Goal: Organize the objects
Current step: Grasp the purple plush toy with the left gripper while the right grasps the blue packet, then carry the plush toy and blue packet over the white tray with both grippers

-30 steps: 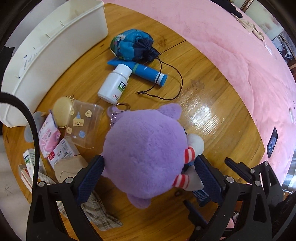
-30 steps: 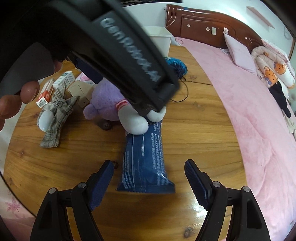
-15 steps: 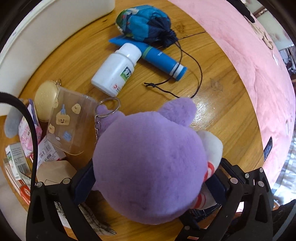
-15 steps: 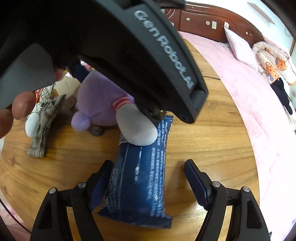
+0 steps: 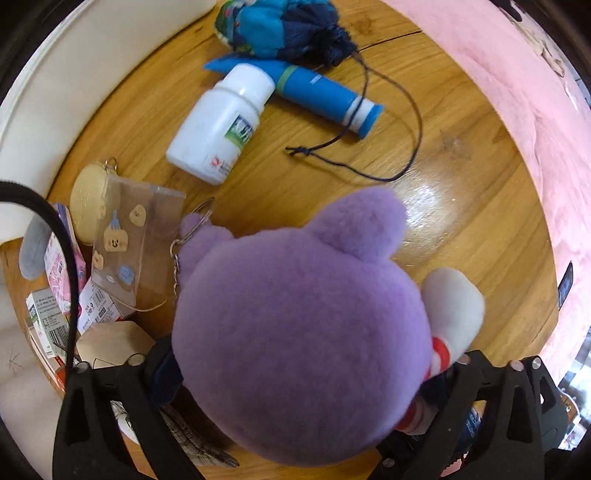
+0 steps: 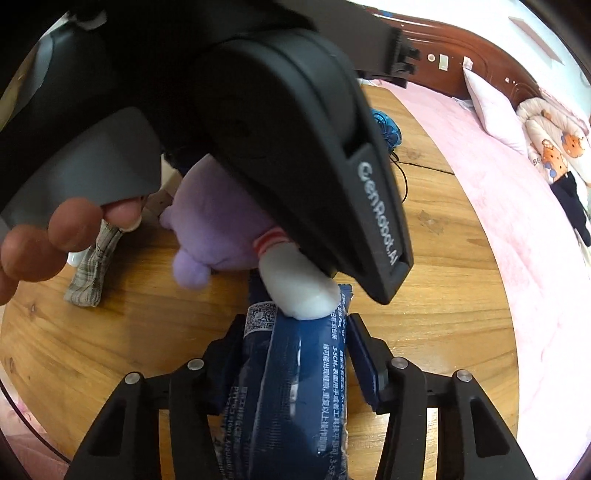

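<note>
My left gripper [image 5: 303, 373] is shut on a purple plush toy [image 5: 303, 332] with white, red-striped feet, which fills the lower left wrist view. The toy also shows in the right wrist view [image 6: 214, 229], under the left gripper's black body [image 6: 280, 129]. My right gripper [image 6: 295, 354] is shut on a dark blue packet [image 6: 291, 391], whose far end lies under the toy's white foot [image 6: 299, 291]. A white storage bin [image 5: 74, 62] stands at the upper left of the wooden table [image 5: 461, 206].
A white pill bottle [image 5: 221, 122], a blue tube [image 5: 321, 96], a blue drawstring pouch [image 5: 280, 26], a clear keychain card [image 5: 129, 247], small boxes [image 5: 55, 314] and a plaid cloth [image 6: 96, 258] lie on the table. A pink bed [image 6: 535, 221] borders its right side.
My left gripper closed on the plush toy and pulled it closer. My right gripper moved forward and closed on the blue packet.
</note>
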